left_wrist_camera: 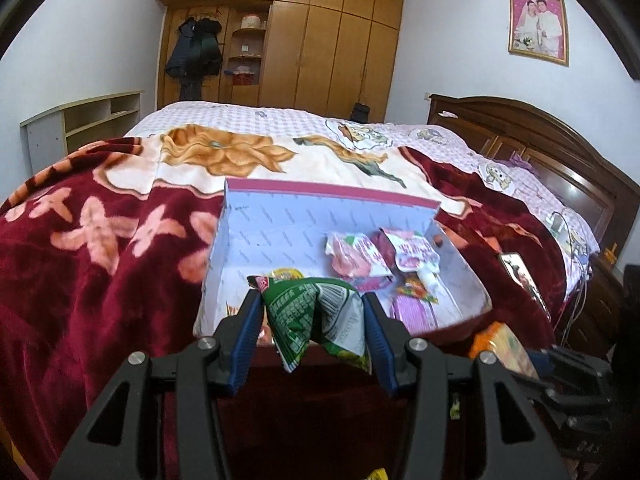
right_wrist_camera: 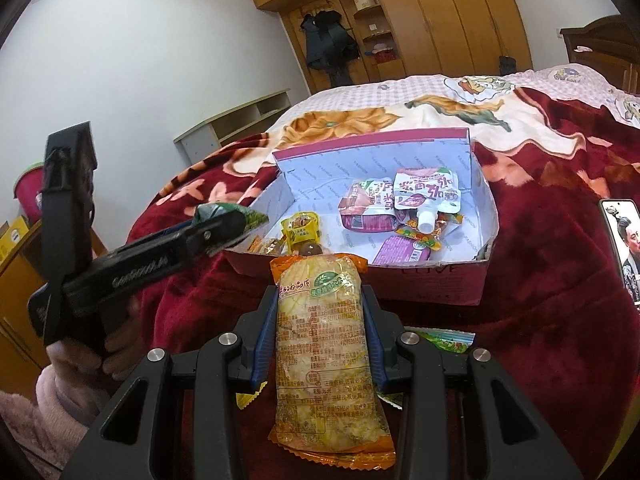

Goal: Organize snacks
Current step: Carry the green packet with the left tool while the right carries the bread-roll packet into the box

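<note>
Gripping green snack packet [left_wrist_camera: 316, 316], left gripper [left_wrist_camera: 312, 312] at box [left_wrist_camera: 280, 216] near edge | right gripper [right_wrist_camera: 320, 312] clamps orange-edged packet [right_wrist_camera: 324, 344] (upright), short of box on blanket [left_wrist_camera: 80, 240]

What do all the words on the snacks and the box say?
"FASHION": faint repeated print inside the box.
Orange snack pack in the right gripper: Chinese print, too small to read.
Green snack packet in the left gripper: blurred.
Pouches: large Chinese letters, unclear.
</note>
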A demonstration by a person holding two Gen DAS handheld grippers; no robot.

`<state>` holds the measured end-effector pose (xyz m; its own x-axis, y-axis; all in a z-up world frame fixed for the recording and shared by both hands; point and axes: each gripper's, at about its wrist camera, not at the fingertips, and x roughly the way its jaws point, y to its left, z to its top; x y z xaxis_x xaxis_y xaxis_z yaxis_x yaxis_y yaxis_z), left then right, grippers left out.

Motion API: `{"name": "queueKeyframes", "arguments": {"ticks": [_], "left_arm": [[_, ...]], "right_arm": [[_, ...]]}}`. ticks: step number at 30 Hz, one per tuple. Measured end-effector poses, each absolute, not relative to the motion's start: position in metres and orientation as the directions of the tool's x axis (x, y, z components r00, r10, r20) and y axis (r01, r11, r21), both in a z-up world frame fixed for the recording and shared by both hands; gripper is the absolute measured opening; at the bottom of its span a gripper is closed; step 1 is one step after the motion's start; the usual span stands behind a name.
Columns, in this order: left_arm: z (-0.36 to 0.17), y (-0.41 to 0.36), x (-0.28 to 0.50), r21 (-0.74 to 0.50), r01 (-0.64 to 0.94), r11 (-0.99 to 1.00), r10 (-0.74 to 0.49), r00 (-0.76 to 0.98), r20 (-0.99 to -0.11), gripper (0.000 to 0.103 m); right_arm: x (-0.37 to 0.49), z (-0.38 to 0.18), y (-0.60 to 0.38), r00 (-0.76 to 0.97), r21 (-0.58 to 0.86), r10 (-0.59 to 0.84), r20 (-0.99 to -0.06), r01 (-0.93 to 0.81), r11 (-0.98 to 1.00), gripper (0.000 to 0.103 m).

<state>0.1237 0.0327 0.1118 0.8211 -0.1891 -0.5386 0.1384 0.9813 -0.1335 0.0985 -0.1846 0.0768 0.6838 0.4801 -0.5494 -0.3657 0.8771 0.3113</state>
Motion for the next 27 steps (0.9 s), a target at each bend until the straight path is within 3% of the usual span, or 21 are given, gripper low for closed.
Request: {"name": "queueKeyframes", "arguments": {"ticks": [7,27], "left_arm": [[0.116,0.030,0.142,-0.111,0.134,0.985,-0.172,0.837,-0.519,0.052],[0.082,0.027,0.201,-0.067,0.083,0.994,-0.106,0.809,-0.578,0.052]], "right_arm": [[0.105,0.087,-0.191,0.712,0.297,0.458,-0.532,-0.349,0.889,0.040],[0.137,0.111,-0.203,0.756,0.284,0.421,-0.501,-0.316,0.905,0.040]]}}
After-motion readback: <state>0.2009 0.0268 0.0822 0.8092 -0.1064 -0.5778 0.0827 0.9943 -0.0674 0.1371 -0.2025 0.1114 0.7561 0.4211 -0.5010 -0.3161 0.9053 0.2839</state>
